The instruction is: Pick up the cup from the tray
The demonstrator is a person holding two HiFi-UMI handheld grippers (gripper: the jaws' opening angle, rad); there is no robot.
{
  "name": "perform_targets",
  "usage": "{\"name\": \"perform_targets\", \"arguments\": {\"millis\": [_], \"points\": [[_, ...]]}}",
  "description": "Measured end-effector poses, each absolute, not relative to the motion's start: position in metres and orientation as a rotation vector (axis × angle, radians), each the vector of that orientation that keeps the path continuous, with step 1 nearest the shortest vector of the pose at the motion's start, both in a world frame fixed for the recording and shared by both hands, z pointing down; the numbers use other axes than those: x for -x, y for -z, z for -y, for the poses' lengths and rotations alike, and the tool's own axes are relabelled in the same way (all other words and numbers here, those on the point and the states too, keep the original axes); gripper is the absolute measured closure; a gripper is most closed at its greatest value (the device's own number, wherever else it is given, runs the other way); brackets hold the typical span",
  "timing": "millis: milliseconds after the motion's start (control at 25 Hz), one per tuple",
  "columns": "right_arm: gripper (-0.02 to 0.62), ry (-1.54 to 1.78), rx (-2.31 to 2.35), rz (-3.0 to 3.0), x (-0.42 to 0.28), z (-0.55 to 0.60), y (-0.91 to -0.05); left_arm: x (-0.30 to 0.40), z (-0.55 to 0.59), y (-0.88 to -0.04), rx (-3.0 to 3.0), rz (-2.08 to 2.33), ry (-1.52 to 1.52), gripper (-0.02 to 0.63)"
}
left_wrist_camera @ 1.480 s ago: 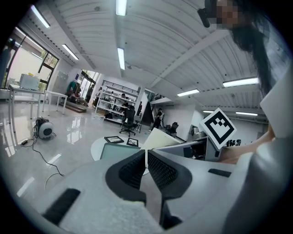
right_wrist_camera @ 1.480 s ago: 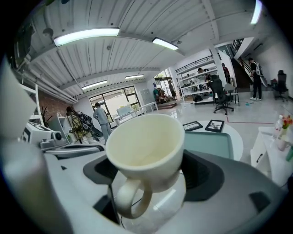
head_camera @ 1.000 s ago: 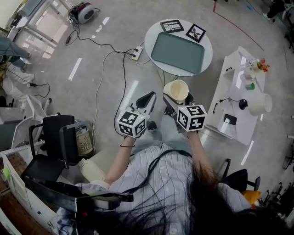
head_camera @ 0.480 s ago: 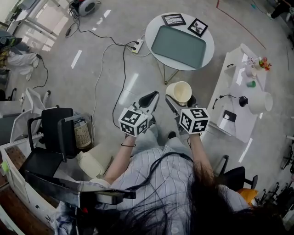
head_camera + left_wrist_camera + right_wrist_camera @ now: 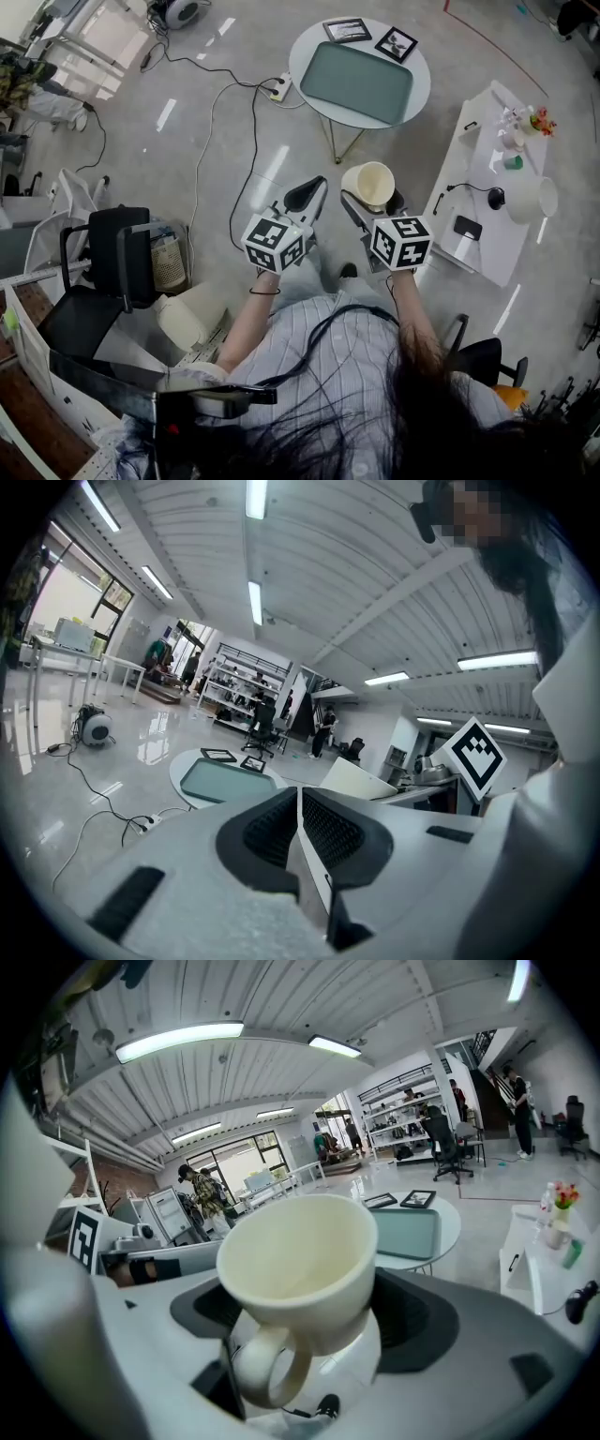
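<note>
A cream cup [image 5: 368, 184] with a handle is held in the air by my right gripper [image 5: 367, 199], well short of the round table. In the right gripper view the cup [image 5: 302, 1269] fills the middle, mouth up, with the jaws shut on its sides. The grey-green tray [image 5: 356, 82] lies bare on the white round table [image 5: 419, 94] ahead; it also shows as the tray [image 5: 409, 1231] behind the cup. My left gripper [image 5: 309, 195] hangs beside the right one, jaws shut on nothing, also seen as the left gripper [image 5: 298, 822].
Two framed pictures [image 5: 346, 30] [image 5: 397, 43] rest at the table's far rim. A white desk [image 5: 487, 178] with small items stands to the right. Cables and a power strip [image 5: 277, 89] trail across the floor left of the table. A black chair [image 5: 108, 281] is at my left.
The view has shifted slightly; the table and tray sit a little higher and further off. Both grippers hold the same pose, with the cup still in the right one.
</note>
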State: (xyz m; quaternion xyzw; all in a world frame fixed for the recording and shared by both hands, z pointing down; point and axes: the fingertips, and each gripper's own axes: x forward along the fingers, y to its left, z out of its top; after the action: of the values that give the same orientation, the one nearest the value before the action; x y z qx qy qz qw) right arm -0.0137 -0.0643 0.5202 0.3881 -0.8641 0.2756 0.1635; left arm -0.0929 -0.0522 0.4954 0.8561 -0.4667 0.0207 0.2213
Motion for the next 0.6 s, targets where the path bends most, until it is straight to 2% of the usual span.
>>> {"name": "perform_targets", "arguments": {"millis": [600], "points": [[0.19, -0.759, -0.995, 2.51, -0.058, -0.021, -0.516, 0.026, -0.022, -0.486, -2.373, 1.387, -0.062, 0.592]]}}
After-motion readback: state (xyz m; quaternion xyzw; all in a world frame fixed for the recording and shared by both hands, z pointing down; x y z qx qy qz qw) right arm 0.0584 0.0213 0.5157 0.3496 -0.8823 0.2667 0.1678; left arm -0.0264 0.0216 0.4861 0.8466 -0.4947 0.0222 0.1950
